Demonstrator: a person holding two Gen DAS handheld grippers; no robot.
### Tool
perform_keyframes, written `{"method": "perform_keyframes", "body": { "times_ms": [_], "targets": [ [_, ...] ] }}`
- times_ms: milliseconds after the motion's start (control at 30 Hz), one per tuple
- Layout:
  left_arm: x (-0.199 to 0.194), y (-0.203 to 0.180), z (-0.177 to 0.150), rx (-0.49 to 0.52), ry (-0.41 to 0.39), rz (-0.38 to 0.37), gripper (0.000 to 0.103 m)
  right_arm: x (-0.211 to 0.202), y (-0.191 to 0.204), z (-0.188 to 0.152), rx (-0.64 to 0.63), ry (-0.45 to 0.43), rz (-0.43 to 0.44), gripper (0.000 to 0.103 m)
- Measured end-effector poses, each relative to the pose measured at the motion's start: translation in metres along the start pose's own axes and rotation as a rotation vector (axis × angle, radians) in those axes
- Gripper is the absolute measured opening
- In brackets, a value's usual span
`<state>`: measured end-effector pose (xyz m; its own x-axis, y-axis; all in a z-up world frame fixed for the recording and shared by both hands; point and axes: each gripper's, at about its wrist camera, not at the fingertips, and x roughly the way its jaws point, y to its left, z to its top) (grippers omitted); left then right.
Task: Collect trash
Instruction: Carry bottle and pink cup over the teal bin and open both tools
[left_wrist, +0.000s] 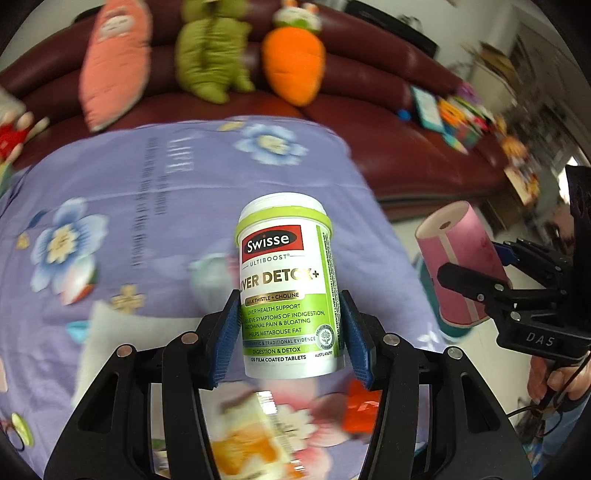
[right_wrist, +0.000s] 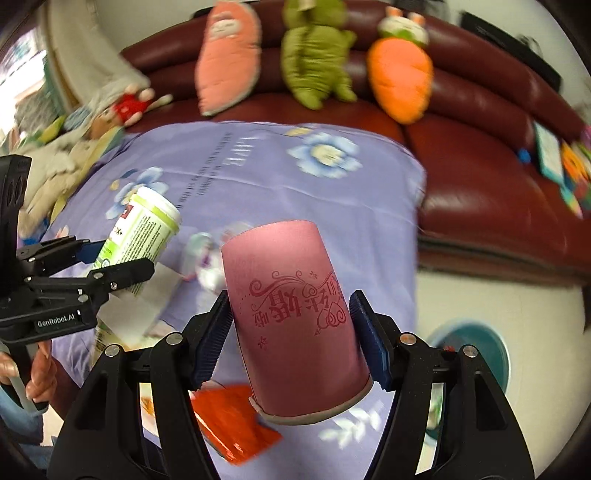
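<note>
The left gripper (left_wrist: 288, 332) has its jaws clamped on a white-and-green plastic tablet bottle (left_wrist: 286, 284); the right gripper (right_wrist: 290, 336) grips an upside-down pink paper cup (right_wrist: 295, 317), both above the lilac floral-clothed worktop (left_wrist: 147, 206)

Left gripper (left_wrist: 288, 328): blue pads clamped on both sides of a supplement bottle (left_wrist: 286, 284), angled downward. Right gripper (right_wrist: 290, 332): pads pressed against a pink paper cup (right_wrist: 295, 314), likewise tilted down. A hand (right_wrist: 38, 373) grips each handle.

A lilac flowered cloth (right_wrist: 332, 192) bears an orange-red packet (right_wrist: 229, 424) and blurred wrappers (left_wrist: 251, 435).
</note>
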<state>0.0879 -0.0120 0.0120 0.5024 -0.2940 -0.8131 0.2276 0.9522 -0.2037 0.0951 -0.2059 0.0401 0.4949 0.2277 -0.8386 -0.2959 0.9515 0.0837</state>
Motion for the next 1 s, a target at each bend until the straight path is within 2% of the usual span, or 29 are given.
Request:
{"method": "perform_keyframes", "body": {
  "times_ms": [400, 567, 767, 1000],
  "targets": [
    [0.063, -0.127, 0.005, 0.219, 0.101, -0.077, 0.052, -0.027, -0.130, -0.067, 0.337, -0.064, -0.038, 0.062],
    [0.092, -0.182, 0.004, 0.299, 0.150, -0.116, 0.052, -0.041, -0.193, -0.107, 0.499, -0.087, -0.075, 0.062],
    [0.132, -0.243, -0.002, 0.384, 0.218, -0.145, 0.052, -0.042, -0.243, -0.141, 0.624, -0.088, -0.100, 0.062],
    [0.176, -0.285, -0.006, 0.427, 0.283, -0.152, 0.052, -0.030, -0.275, -0.162, 0.687, -0.069, -0.102, 0.062]
  ]
}}
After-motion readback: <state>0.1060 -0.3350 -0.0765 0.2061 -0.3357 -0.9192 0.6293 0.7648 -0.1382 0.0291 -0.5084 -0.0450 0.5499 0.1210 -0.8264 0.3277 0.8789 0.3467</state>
